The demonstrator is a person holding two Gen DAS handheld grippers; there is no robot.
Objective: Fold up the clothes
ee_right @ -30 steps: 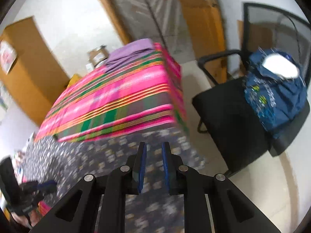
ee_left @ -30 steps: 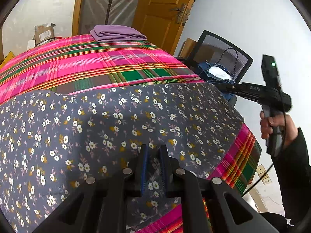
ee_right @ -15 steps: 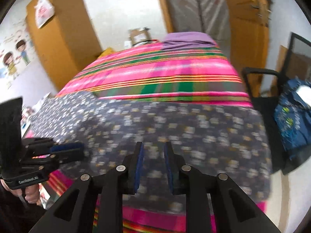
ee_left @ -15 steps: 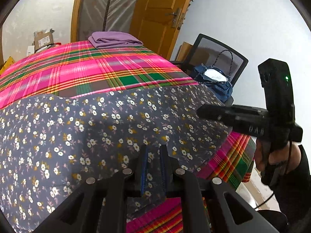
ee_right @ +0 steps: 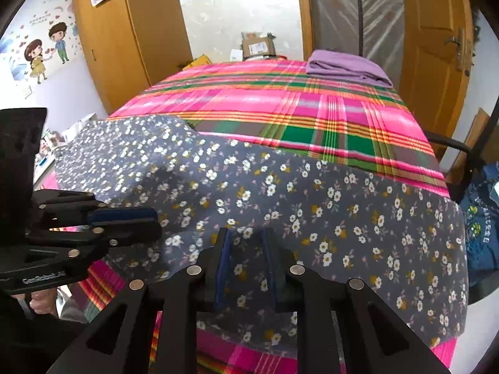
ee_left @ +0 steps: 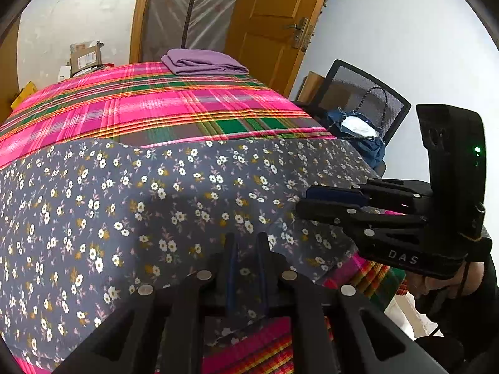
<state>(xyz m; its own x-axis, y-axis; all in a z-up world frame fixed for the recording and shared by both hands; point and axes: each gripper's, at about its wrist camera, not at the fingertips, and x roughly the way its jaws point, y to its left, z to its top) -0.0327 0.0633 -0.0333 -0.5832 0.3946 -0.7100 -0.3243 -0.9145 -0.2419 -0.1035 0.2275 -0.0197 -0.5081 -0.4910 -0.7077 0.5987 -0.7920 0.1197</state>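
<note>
Here's the grey cloth printed with small white and yellow flowers [ee_left: 156, 202], spread flat across the near end of the table, which wears a pink, green and orange plaid cover [ee_left: 156, 109]; the cloth's near hem hangs just over the table edge

The left tool [ee_left: 248, 243] sits right at that hem, its blue pads a narrow gap apart with flowered fabric showing between them; whether they actually bite the cloth I cannot tell

The right tool [ee_right: 246, 233] hovers over the same hem further along, fingers slightly parted, nothing pinched, the print visible through the gap; the two tools are near each other, each pointing inward

At the far end lies a folded purple garment [ee_left: 202, 60], well apart from the flowered cloth; beyond it a brown cardboard box [ee_left: 85, 57] stands by the wall, contents unseen

Beside the table, a black mesh-backed chair [ee_left: 389, 103] carries a dark blue bag [ee_left: 368, 146]; something white [ee_left: 355, 124] sits in its open top
</note>
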